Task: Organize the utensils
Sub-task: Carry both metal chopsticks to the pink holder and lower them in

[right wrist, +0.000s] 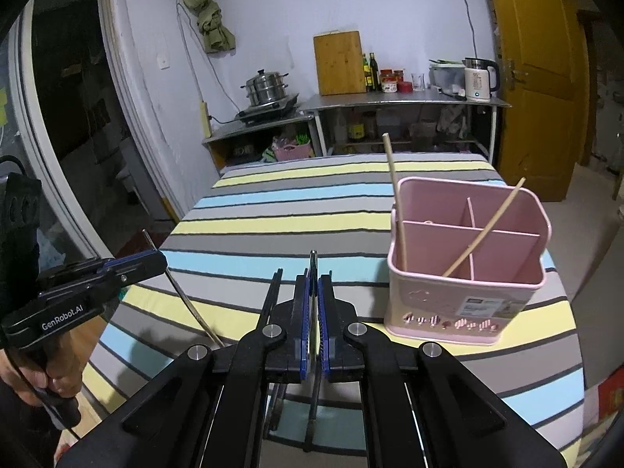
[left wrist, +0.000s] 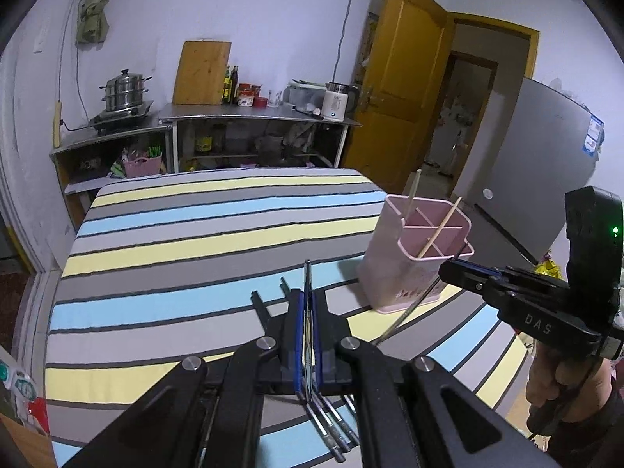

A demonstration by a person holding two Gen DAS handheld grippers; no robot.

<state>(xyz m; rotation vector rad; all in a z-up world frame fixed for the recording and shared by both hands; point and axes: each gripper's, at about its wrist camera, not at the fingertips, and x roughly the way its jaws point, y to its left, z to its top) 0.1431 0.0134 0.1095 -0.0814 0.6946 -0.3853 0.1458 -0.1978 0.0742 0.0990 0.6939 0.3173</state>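
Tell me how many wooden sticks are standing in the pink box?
2: one wooden stick leans at the pink box's left wall; the other wooden stick slants across the middle dividers. Nothing else shows inside.

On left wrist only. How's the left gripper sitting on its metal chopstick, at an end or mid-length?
Observer: The right wrist view shows the left gripper clamped near the top of the metal chopstick. A short tip pokes above and the long part slants down toward the striped cloth.
Operator: And the two wooden ones, which cell?
Observer: Both wooden chopsticks drop into the near-left cell of the pink caddy.
Operator: Anything on its near face?
Observer: A printed label, right of centre, above the pink pattern.
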